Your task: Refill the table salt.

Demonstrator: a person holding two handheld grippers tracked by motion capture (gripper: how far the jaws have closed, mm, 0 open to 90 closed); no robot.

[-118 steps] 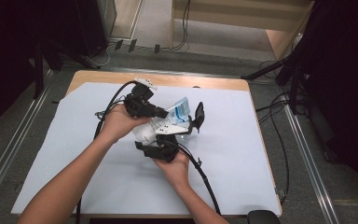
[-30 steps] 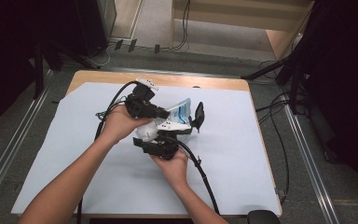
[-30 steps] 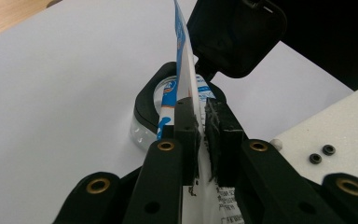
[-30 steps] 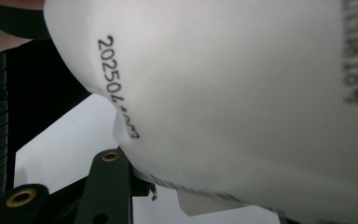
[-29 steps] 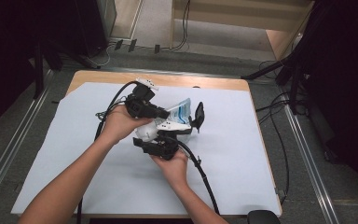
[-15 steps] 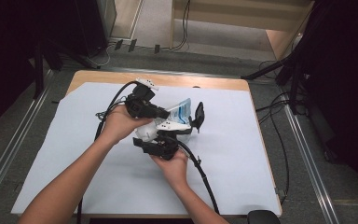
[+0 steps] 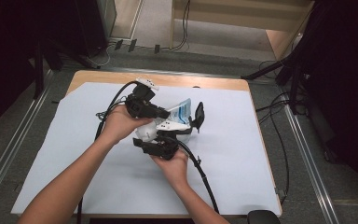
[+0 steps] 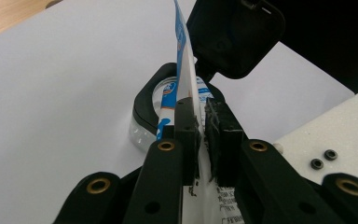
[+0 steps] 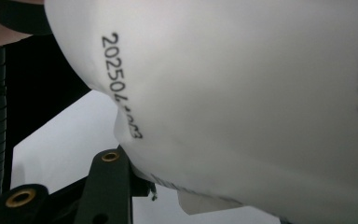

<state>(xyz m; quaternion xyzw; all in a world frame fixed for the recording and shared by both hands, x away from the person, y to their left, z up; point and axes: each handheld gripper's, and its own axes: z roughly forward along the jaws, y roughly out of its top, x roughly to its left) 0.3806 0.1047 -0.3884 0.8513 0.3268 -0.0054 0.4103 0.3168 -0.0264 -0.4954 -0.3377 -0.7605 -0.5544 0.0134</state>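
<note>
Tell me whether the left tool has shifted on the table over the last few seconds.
No. In the high view the left tool sits at the same spot relative to the table's wooden far edge, clamped on the white pouch.

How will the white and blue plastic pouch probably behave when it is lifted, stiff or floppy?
The white and blue plastic pouch is probably floppy: its flat sealed edge looks thin where the left claw pinches it. Its white body bulges rounded in the right gripper view, so it likely holds something soft and may sag. The smooth film could be somewhat slippery.
</note>
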